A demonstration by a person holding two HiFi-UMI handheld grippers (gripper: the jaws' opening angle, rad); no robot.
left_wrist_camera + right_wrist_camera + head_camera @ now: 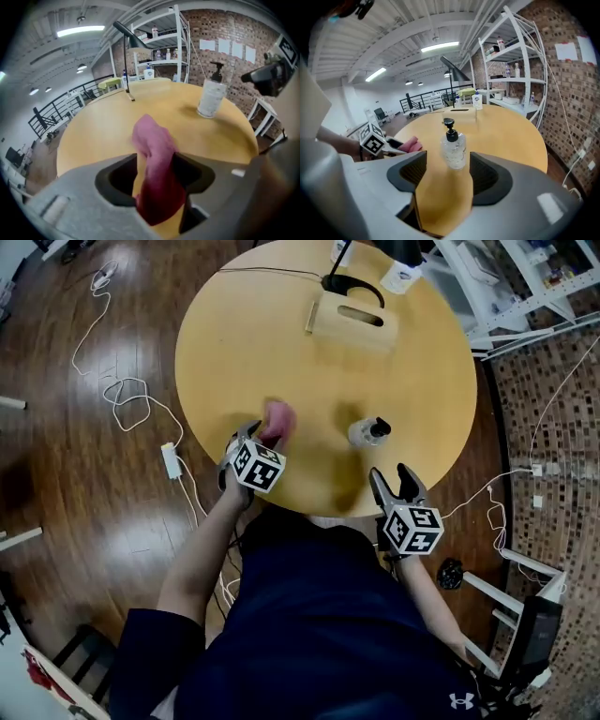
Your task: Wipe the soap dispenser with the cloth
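**Status:** preparatory stage, with no wiping contact observed.

- **Left claw:** The left claw [260, 435] is closed on the pink cloth [154, 154]. The cloth fills the gap between the jaws and stands out past their tips. Claw and cloth sit over the counter [281, 334], toward 7 o'clock of the round top.
- **Soap dispenser:** The soap dispenser [367, 432] stands upright on the counter at roughly 5 o'clock. It is at 3 o'clock from the cloth and clearly apart from it.
- **Right claw:** The right claw [392, 474] is spread and empty. It is lined up on the dispenser from its 5 o'clock side, near but not touching.

**Judgement:** the cloth is secured. Still outstanding — steadying the bottle, bringing the cloth across to it, and the whole of the wipe.
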